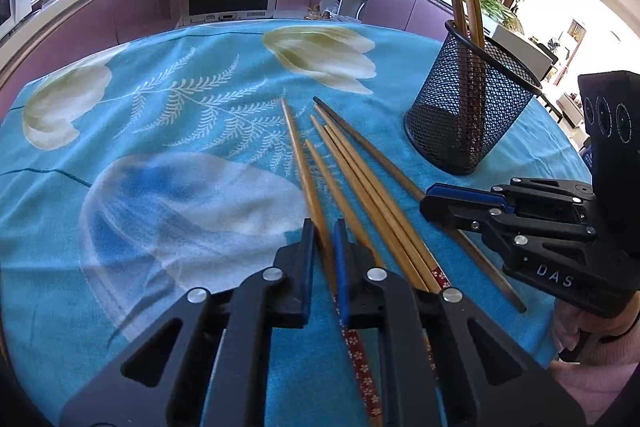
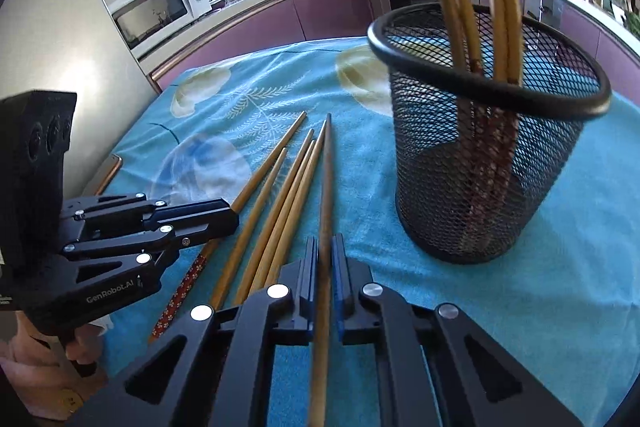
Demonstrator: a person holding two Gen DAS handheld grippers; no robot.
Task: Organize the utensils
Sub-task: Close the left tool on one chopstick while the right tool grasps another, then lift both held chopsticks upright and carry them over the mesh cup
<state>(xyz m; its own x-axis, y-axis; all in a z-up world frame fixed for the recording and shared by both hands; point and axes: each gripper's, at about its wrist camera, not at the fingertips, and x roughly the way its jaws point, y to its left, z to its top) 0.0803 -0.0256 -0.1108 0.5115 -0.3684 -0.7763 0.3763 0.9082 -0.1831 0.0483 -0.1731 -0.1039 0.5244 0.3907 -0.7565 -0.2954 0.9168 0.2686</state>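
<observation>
Covering the bench, a blue cloth [image 1: 168, 131] carries a mesh holder [image 1: 468, 115] with chopsticks inside. Beside the holder, right gripper [image 2: 325, 259] clamps the darkest chopstick [image 2: 327, 179]; left gripper [image 1: 322, 247] clamps the leftmost chopstick [image 1: 298, 155].

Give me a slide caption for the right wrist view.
Right gripper shut on one chopstick beside mesh holder.

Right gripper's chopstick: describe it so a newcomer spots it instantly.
Start at the black mesh holder on the blue cloth. Left of it lies a fan of loose chopsticks. The right gripper is shut on the darker brown chopstick, nearest the holder.
</observation>
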